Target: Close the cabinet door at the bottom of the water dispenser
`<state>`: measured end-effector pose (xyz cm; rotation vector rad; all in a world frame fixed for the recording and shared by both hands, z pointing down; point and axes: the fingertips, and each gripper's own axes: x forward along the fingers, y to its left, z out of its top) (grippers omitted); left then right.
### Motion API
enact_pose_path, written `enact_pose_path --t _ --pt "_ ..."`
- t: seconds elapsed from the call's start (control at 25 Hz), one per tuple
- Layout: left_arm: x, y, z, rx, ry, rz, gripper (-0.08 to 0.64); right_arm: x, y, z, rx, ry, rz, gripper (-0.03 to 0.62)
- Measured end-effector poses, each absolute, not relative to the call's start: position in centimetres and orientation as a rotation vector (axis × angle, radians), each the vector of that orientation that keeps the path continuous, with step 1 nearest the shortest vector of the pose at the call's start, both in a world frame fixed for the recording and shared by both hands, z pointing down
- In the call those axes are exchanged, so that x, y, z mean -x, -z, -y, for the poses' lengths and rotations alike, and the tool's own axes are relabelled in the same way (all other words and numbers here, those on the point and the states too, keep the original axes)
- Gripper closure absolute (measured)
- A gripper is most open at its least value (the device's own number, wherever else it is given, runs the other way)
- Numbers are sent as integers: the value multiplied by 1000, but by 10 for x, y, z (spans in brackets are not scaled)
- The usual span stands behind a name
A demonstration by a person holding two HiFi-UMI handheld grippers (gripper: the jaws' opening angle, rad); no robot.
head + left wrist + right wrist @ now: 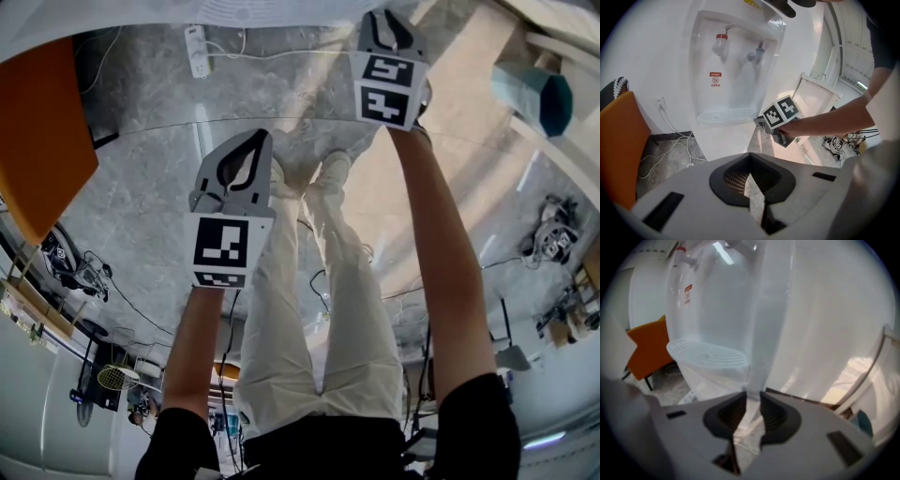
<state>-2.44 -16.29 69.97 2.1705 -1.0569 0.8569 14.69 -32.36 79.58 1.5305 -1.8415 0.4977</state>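
Note:
The white water dispenser (733, 70) has a red and a blue tap over a drip tray (710, 355). Its bottom cabinet door (816, 96) stands swung open to the dispenser's right, and its rim shows at the far right in the right gripper view (882, 363). My right gripper (759, 123) (384, 16) points at the dispenser's front right corner, left of the door. Its jaws (753, 397) stand a little apart, and only the corner edge and the floor show through the gap. My left gripper (258, 141) (749, 161) hangs back from the dispenser, shut and empty.
An orange chair (618, 140) (37, 131) stands left of the dispenser. A power strip (197, 52) and white cables (665, 150) lie on the grey floor beside it. More cables and gear (553, 234) lie at the right. The person's legs (309, 309) are between my arms.

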Motion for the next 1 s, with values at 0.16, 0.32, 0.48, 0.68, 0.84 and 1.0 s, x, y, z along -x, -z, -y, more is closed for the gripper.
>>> enact_pose_path --t 0.16,0.32,0.48,0.68,0.84,1.0 --pt "26 -701 161 -2170 -864 1054 549 -149 -796 324 -1561 -500 1820 462" --pt "28 -702 161 -2165 -866 1060 548 -150 -804 322 -1521 -571 1821 407" --pt "26 -702 161 -2164 -863 1061 549 -147 -807 315 -1493 -567 1829 407" --pt "25 -699 160 -2175 -863 1052 549 -144 -806 309 -1473 -597 1833 408" --pt "26 -694 161 -2180 -861 1053 549 -145 -803 302 -1446 -612 1825 412" --pt "26 -682 161 -2196 -863 1052 548 -145 -789 290 -1417 -595 1823 447"
